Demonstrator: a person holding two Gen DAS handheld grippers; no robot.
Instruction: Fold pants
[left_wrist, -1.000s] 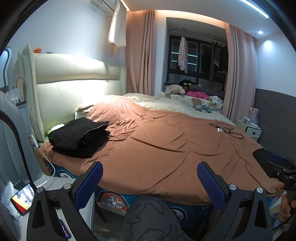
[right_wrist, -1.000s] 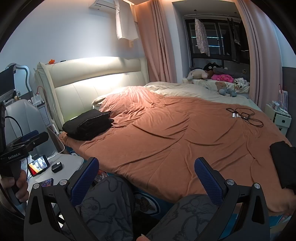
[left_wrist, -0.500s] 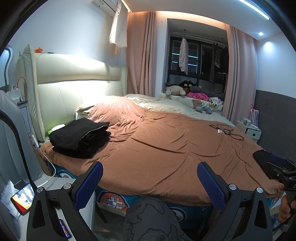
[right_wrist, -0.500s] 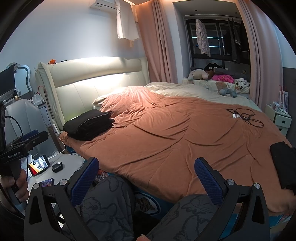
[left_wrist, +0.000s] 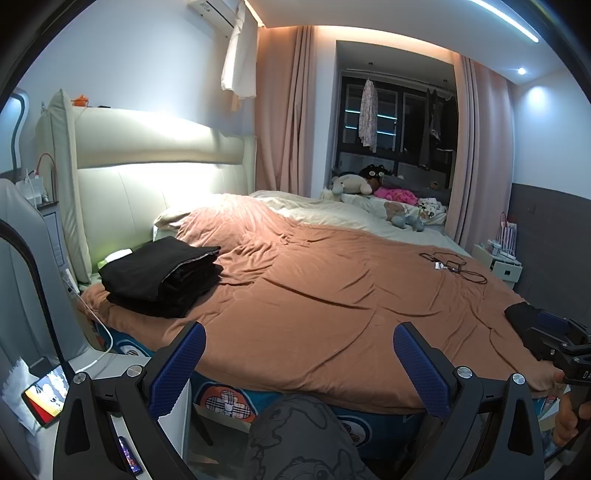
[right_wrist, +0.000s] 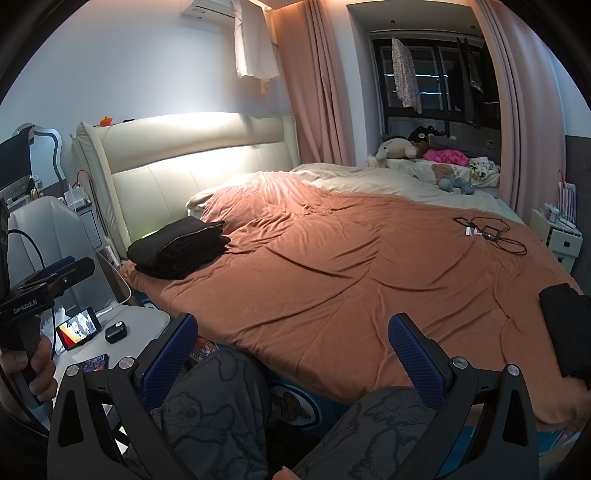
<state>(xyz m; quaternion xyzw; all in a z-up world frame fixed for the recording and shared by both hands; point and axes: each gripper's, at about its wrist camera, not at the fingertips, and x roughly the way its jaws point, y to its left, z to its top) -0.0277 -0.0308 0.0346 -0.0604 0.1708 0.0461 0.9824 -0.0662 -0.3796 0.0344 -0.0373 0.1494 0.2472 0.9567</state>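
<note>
Walls: pale walls (left_wrist: 147, 74) are seen, with a dark panelled section (left_wrist: 546, 236) at the right.
Bed: a cream padded headboard (right_wrist: 207, 155) is lit from above; a rust-brown cover (right_wrist: 351, 266) is spread over the bed.
Window: a dark window (right_wrist: 436, 85) is framed by pink curtains (right_wrist: 317, 92).
Light: a ceiling strip (left_wrist: 506, 20) and a spotlight (left_wrist: 521, 71) are lit.
Furniture: a white nightstand (left_wrist: 498, 260) is placed beside the bed.
</note>
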